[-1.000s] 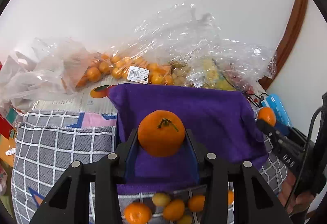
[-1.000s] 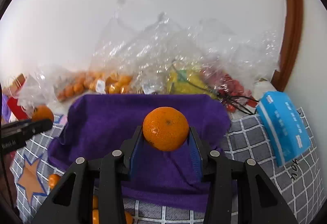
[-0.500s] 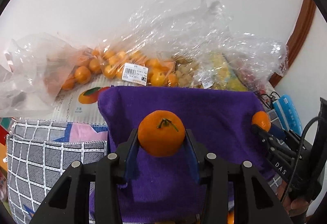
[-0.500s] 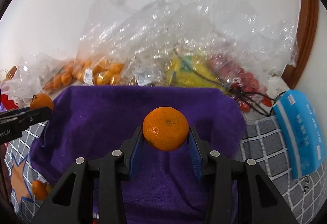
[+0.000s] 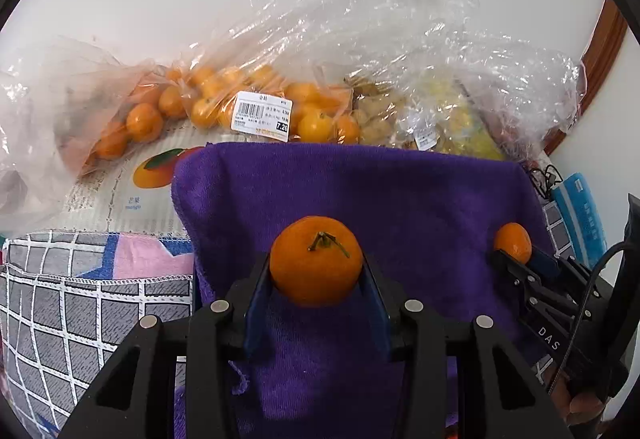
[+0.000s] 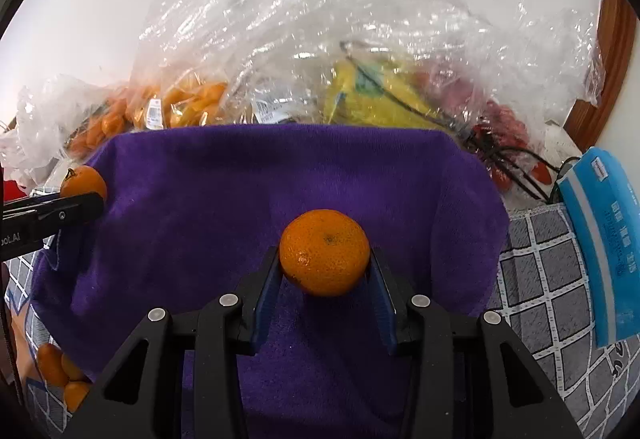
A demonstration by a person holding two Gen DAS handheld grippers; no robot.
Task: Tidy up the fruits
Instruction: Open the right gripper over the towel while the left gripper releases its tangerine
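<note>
A purple towel [image 5: 400,199] lies spread before clear bags of fruit [image 5: 360,71]. Two mandarins are held above it, one per gripper. The left gripper [image 5: 316,279] clamps a stemmed mandarin [image 5: 316,261], glossy orange. The right gripper [image 6: 324,271] clamps a smooth mandarin [image 6: 324,253], dimple facing the camera. Three loose fruits [image 6: 60,371] sit at the towel's left edge.
</note>
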